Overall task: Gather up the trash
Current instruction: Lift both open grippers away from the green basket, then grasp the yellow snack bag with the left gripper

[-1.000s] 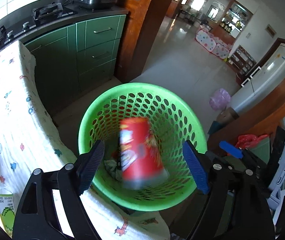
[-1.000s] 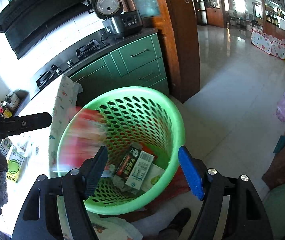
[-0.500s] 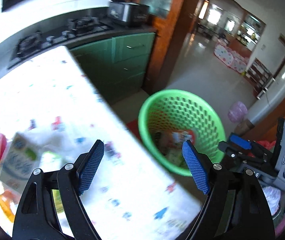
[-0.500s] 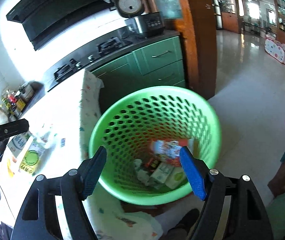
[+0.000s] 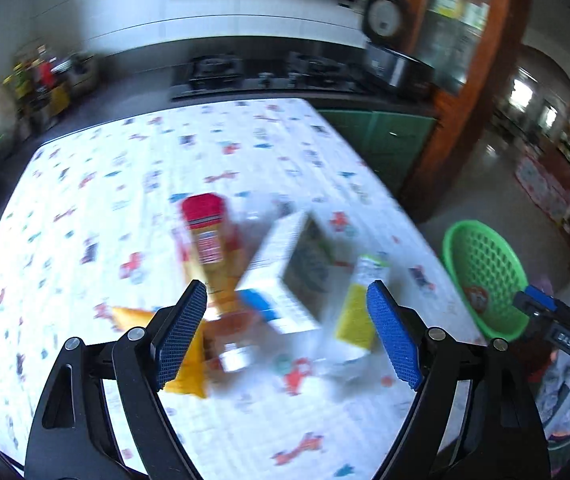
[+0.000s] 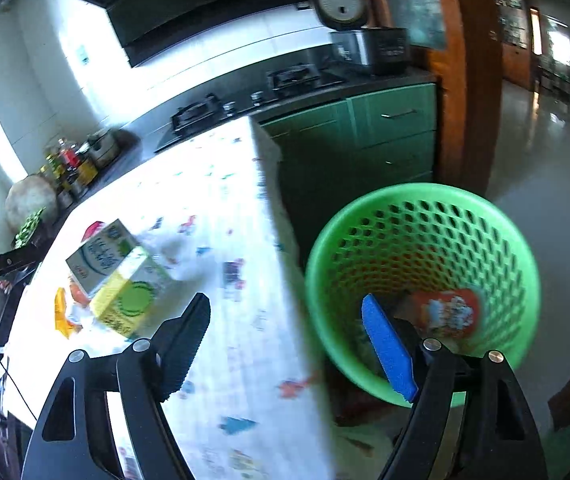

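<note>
Trash: red cup [image 6: 445, 314] now deposited in basket [image 6: 521, 240]; carton [image 5: 285, 276], red can [image 5: 205, 232], wrappers left on table [image 5: 125, 168]; left gripper [image 5: 285, 336], swung back there, and right gripper [image 6: 285, 344] both shown wide-jawed, empty.

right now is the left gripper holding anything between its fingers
No, the left gripper is open with nothing between its fingers, hovering over the white-and-blue carton and other trash on the patterned tablecloth.
</note>
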A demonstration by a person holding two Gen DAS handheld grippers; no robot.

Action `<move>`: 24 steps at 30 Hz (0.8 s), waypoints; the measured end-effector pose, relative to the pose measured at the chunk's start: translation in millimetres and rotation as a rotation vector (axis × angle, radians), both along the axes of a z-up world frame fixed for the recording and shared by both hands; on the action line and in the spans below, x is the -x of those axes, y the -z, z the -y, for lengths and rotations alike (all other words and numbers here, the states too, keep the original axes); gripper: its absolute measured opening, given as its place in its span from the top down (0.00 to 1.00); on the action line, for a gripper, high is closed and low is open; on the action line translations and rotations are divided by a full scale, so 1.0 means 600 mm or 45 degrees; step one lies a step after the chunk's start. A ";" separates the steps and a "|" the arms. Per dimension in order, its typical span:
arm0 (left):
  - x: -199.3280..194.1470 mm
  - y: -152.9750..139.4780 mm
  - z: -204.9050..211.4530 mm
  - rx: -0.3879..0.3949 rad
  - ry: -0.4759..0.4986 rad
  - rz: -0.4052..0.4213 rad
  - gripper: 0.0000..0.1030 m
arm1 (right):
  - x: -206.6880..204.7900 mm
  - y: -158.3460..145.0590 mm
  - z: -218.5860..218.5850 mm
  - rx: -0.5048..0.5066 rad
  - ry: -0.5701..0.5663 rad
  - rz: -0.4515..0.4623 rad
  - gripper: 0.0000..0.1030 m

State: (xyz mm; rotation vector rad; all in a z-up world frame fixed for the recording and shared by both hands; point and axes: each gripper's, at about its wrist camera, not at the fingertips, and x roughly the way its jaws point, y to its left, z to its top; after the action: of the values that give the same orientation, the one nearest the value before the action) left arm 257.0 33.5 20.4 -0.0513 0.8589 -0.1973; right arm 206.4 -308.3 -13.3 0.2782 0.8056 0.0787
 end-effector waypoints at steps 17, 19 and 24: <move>-0.005 0.130 -0.133 -0.020 -0.110 -0.167 0.14 | -0.068 -0.017 -0.173 0.044 -0.222 0.003 0.24; -0.010 0.140 -0.129 -0.045 -0.103 -0.172 0.14 | -0.072 -0.016 -0.185 0.055 -0.238 -0.001 0.24; -0.026 0.161 -0.119 -0.062 -0.071 -0.203 0.13 | -0.089 -0.009 -0.207 0.076 -0.265 -0.025 0.23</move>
State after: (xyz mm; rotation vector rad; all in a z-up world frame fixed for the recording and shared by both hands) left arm 272.5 104.7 -76.2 -0.0458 1.0195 -0.1207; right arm 259.8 -183.9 -7.9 0.1379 0.8530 0.2474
